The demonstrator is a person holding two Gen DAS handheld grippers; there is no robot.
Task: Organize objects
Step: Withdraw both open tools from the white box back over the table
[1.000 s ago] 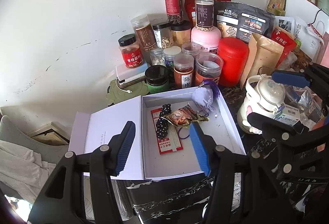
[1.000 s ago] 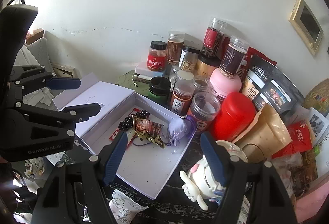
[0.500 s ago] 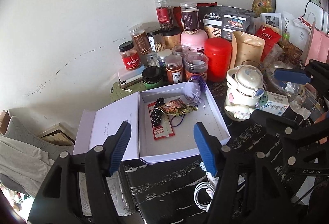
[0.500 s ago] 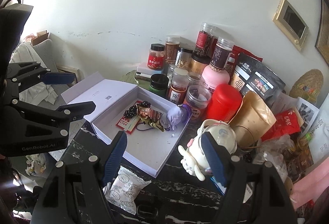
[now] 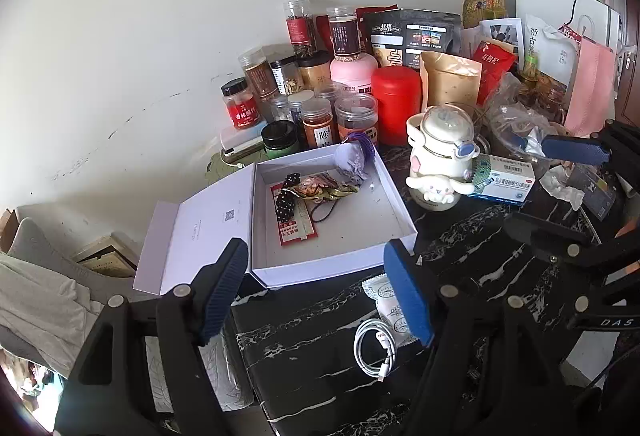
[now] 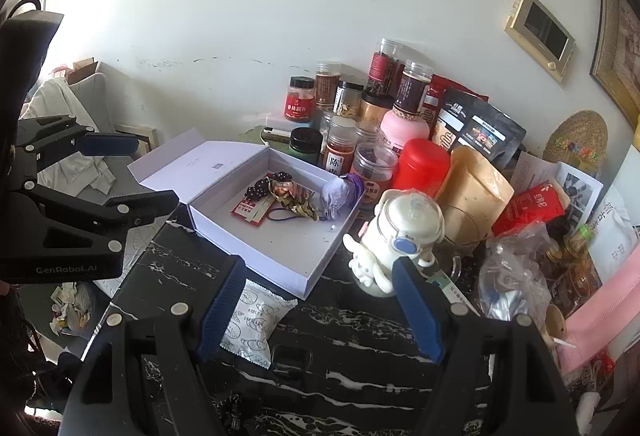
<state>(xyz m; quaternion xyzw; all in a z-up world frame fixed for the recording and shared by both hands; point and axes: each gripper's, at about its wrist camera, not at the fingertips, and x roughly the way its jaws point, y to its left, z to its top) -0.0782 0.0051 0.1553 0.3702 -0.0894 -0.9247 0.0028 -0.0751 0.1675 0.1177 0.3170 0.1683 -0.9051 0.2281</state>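
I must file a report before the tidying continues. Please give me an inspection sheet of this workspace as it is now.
Surface: black marble-pattern table, crowded along the wall.
Job's things: open white box, lid folded flat to the side, holding a purple pouch, dotted hair ties, a red card and a hair elastic.
Clutter: jars, red canister, pouches, cartoon bottle, medicine box, snack packet.
Grippers: left tongs opening, empty; right tongs open, empty.
Cables: coiled white cable near the table's front edge.
Surroundings: white wall, framed panel, grey cloth beside the table.
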